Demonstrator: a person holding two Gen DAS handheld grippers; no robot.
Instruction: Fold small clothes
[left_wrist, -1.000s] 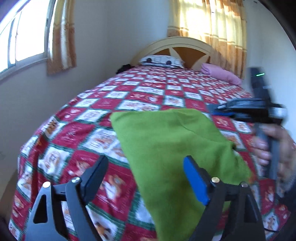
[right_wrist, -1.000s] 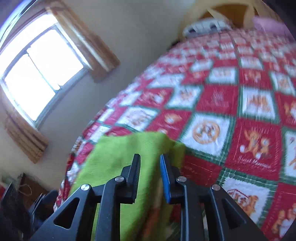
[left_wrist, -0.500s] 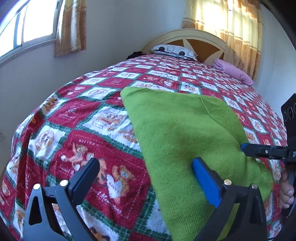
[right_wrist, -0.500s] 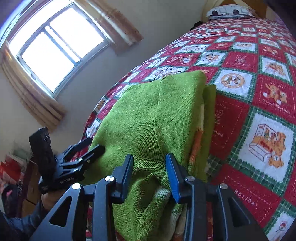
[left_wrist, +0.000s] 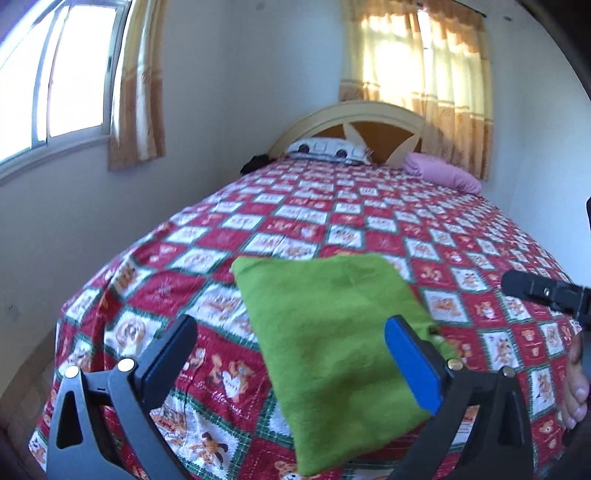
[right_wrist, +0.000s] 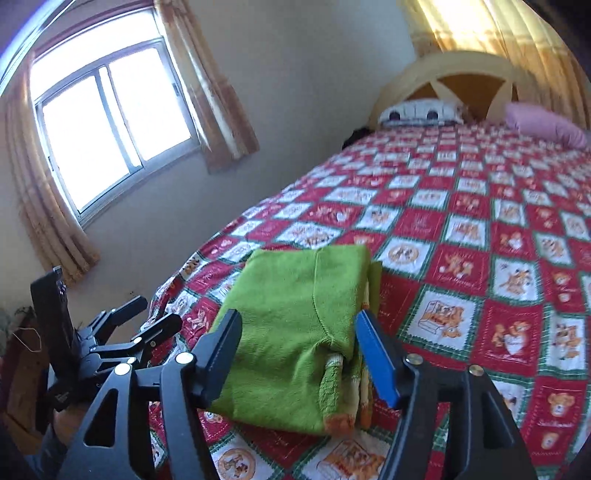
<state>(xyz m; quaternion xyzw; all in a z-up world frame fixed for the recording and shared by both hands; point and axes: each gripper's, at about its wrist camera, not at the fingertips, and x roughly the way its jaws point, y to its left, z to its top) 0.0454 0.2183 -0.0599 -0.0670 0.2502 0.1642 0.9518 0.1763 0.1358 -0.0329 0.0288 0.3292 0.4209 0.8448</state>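
A green knit garment (left_wrist: 332, 343) lies folded into a rough rectangle on the red patterned bedspread (left_wrist: 369, 221), near the foot of the bed. It also shows in the right wrist view (right_wrist: 295, 321), with a yellow-orange cuff (right_wrist: 343, 421) poking out at its near edge. My left gripper (left_wrist: 291, 358) is open and empty, held above and in front of the garment. My right gripper (right_wrist: 299, 347) is open and empty, just above the garment's near end. The left gripper also shows in the right wrist view (right_wrist: 144, 321), and the right one in the left wrist view (left_wrist: 532, 290).
A wooden headboard (left_wrist: 351, 125), a white patterned pillow (left_wrist: 328, 147) and a pink pillow (left_wrist: 443, 173) are at the far end of the bed. A wall with a window (right_wrist: 110, 122) and curtains runs along the bed's left side.
My right gripper has opened and let go of the garment's edge, then lifted back. My left gripper has drawn back and up. The garment now lies flat and folded.
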